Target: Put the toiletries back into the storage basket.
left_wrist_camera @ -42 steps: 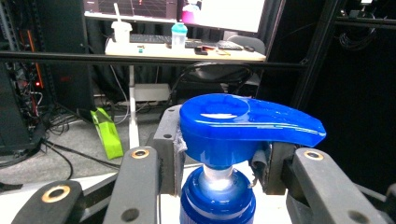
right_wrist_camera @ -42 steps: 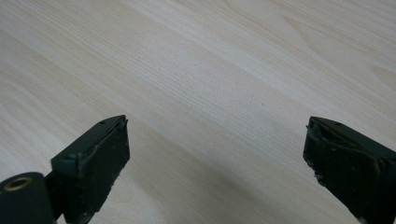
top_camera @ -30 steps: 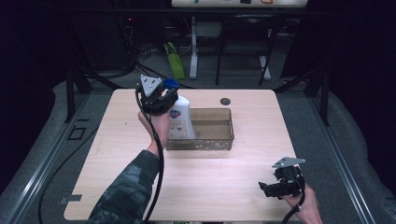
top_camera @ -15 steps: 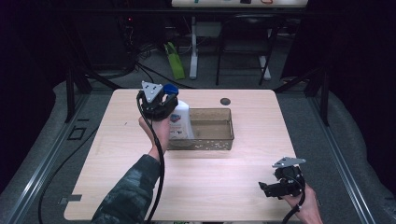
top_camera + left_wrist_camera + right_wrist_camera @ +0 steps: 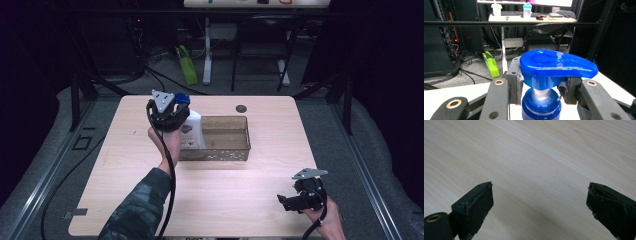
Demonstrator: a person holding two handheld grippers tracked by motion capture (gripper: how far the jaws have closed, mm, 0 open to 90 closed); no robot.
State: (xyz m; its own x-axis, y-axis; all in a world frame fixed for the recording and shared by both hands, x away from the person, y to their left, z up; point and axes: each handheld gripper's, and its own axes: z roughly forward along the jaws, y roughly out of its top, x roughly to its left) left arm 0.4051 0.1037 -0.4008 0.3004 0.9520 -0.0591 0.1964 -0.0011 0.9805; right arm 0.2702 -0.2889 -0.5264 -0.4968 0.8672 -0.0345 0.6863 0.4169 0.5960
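Left gripper (image 5: 176, 116) pinches the neck of the pump bottle (image 5: 191, 131) just under its blue pump head (image 5: 554, 66), left of frame center in the high view. Against the frame 1 second back, bottle and gripper sit slightly lower and rightward, with the bottle's base now at the left end of the mesh tray (image 5: 239, 150). Judged: the bottle is being placed in the tray, release pending. Right gripper (image 5: 290, 202) unchanged at lower right, jaws spread, nothing between them, above the bare table (image 5: 529, 165).
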